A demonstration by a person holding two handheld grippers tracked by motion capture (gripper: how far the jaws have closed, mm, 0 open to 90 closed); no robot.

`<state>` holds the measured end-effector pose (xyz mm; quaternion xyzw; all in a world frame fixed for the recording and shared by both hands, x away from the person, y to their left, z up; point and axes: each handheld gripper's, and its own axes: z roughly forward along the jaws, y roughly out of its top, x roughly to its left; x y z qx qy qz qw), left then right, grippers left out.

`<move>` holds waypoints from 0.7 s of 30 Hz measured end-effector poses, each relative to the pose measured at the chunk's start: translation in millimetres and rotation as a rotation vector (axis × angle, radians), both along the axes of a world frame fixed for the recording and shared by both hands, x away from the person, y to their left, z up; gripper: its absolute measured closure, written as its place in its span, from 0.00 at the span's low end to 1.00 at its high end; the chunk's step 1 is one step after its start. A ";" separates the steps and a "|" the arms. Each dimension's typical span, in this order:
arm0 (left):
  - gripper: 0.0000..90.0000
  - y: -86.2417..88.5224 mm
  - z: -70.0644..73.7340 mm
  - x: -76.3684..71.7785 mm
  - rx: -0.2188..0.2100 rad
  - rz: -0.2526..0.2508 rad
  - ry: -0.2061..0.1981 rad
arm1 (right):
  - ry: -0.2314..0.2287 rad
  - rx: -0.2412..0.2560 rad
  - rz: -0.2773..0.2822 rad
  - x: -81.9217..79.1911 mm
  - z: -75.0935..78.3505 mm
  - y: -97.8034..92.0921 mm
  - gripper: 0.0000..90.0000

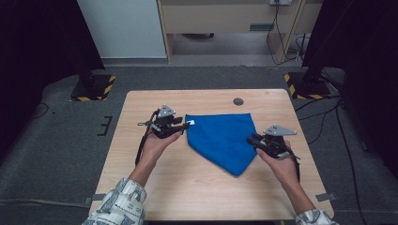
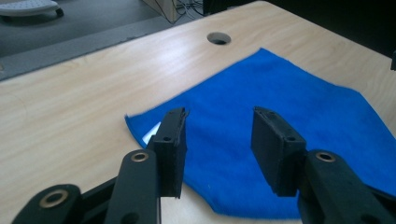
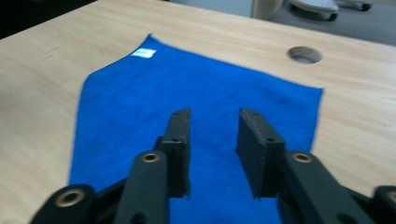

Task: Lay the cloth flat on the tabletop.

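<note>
Blue cloth (image 1: 221, 138) lies flat between left tool (image 1: 184, 126) and right tool (image 1: 252, 140), both agape.

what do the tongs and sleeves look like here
Both are black two-jaw tongs, the left tongs and right tongs, each topped by a grey three-cornered plate with a black cable trailing back. The flat jaw pads are dark. The sleeves are white with dark print.

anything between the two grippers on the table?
Yes: the blue cloth lies flat between the left gripper and right gripper, seen in the high view. Both are open.
</note>
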<state>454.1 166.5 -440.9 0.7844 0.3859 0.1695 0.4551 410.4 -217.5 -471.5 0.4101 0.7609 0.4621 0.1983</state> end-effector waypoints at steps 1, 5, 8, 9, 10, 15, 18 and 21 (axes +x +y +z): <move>0.62 0.2 -3.9 -3.2 -0.003 -0.004 0.004 | -0.002 -0.004 0.009 -3.4 -1.7 1.9 0.78; 0.62 0.2 -19.5 -16.2 0.003 -0.014 0.006 | 0.003 0.010 0.041 -17.3 -7.7 6.8 0.85; 0.63 -1.0 -32.4 -23.6 0.005 -0.025 0.016 | 0.005 0.028 0.080 -30.5 -14.2 14.7 0.89; 0.63 -1.2 -36.9 -25.5 0.002 -0.026 0.017 | 0.005 0.028 0.080 -30.5 -14.2 14.7 0.89; 0.63 -1.3 -41.2 -26.8 -0.002 -0.021 0.021 | 0.009 0.024 0.093 -33.2 -15.8 17.3 0.89; 0.62 2.9 -58.0 -28.4 0.016 -0.029 0.042 | 0.033 -0.007 0.138 -44.8 -27.4 30.0 0.89; 0.60 8.6 -65.0 -29.0 0.006 -0.024 0.061 | 0.031 -0.024 0.162 -50.1 -28.4 39.1 0.84; 0.57 9.6 -73.0 -28.3 0.022 -0.026 0.087 | 0.021 -0.047 0.181 -53.8 -28.4 46.9 0.76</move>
